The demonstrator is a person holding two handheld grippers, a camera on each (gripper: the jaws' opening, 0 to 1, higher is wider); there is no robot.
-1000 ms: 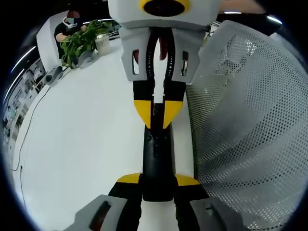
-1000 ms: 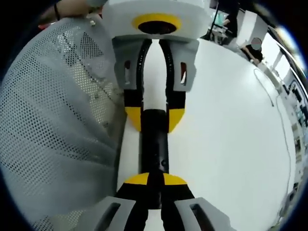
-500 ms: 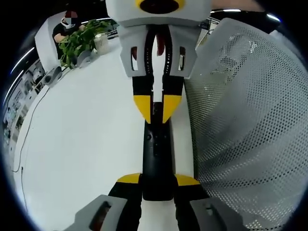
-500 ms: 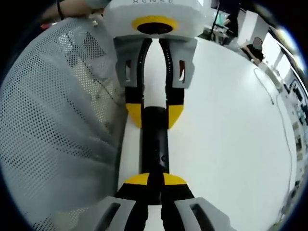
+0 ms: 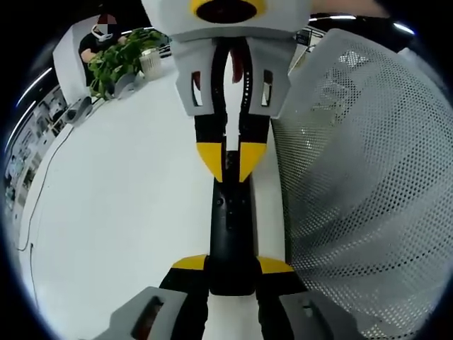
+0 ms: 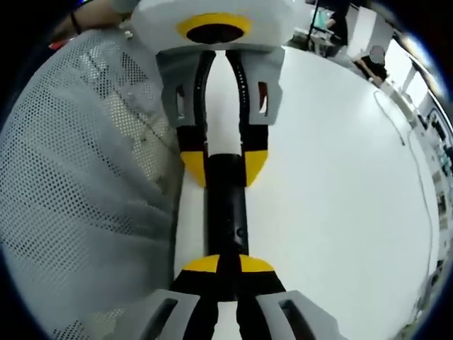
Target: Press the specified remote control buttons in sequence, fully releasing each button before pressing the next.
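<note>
Left gripper view showed the left gripper point(image 5: 231, 273) with its yellow-tipped jaws clamped on the near end of the black remote point(image 5: 231, 234), which lay lengthwise on the white table point(image 5: 120, 212) just beside a white mesh basket point(image 5: 368, 198). Facing it, the right gripper point(image 5: 228, 161) had its jaws pressed nearly together over the remote's far end, only a thin slit between the tips. From the right gripper view the arrangement was mirrored: the right gripper point(image 6: 224, 268) met the remote point(image 6: 226, 205) at the bottom, and the left gripper point(image 6: 225, 164) pinched the opposite end. Compared with half a second before, the two grippers and the remote kept almost the same relation; only a slight shift of the cameras was evident. Whether a button was being pressed or released could not be told, so the current press was judged to be in progress. A plant point(image 5: 120, 60) stood far off on the table.
</note>
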